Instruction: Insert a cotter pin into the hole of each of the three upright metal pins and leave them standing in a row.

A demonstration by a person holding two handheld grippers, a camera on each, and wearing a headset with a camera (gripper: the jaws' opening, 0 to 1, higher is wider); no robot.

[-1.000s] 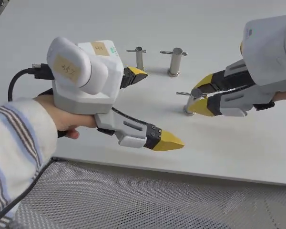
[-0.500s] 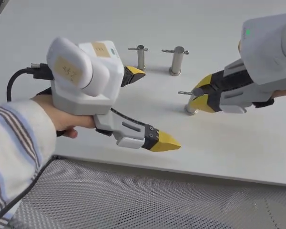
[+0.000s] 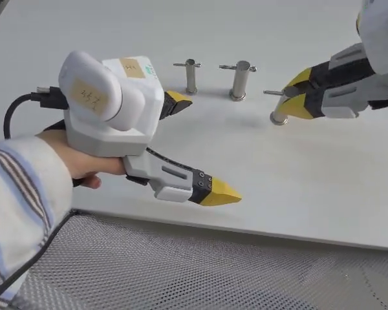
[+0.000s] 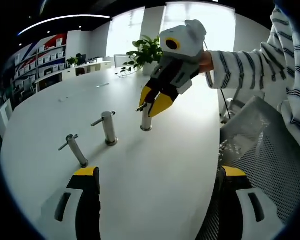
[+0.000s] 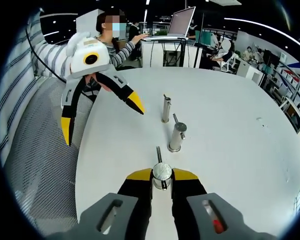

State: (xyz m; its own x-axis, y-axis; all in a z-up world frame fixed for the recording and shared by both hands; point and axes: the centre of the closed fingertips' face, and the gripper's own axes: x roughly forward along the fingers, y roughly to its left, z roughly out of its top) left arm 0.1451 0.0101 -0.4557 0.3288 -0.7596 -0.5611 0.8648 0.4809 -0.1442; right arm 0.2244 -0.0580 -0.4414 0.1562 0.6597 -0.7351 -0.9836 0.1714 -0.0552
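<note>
A white table (image 3: 297, 187) takes up most of the head view, with a grey mesh surface (image 3: 181, 271) along its near edge. A striped sleeve (image 3: 16, 206) leads to the hand (image 3: 77, 165) that holds the left gripper (image 3: 205, 146) over the near side of the table. Its jaws are spread wide with nothing between them, and a black cable (image 3: 16, 110) runs from its back. The right gripper (image 3: 291, 95) reaches in from the far right, its yellow-tipped jaws clamped on the third pin (image 3: 279, 116) just below the head. In the right gripper view that pin's round head (image 5: 162, 172) sits squarely between the two jaw tips. The third pin leans in the head view. Its base seems to touch the table, though the angle does not settle it. Near it to the left the middle pin (image 3: 240, 81) stands upright on its flange, and the thinner left pin (image 3: 191, 76) stands upright beyond that. The three lie roughly in a line across the far part of the table. Each has a thin wire through its top: the left cotter pin (image 3: 181, 65), the middle cotter pin (image 3: 227, 67) and the third cotter pin (image 3: 271, 93), all sticking out to the left.
</note>
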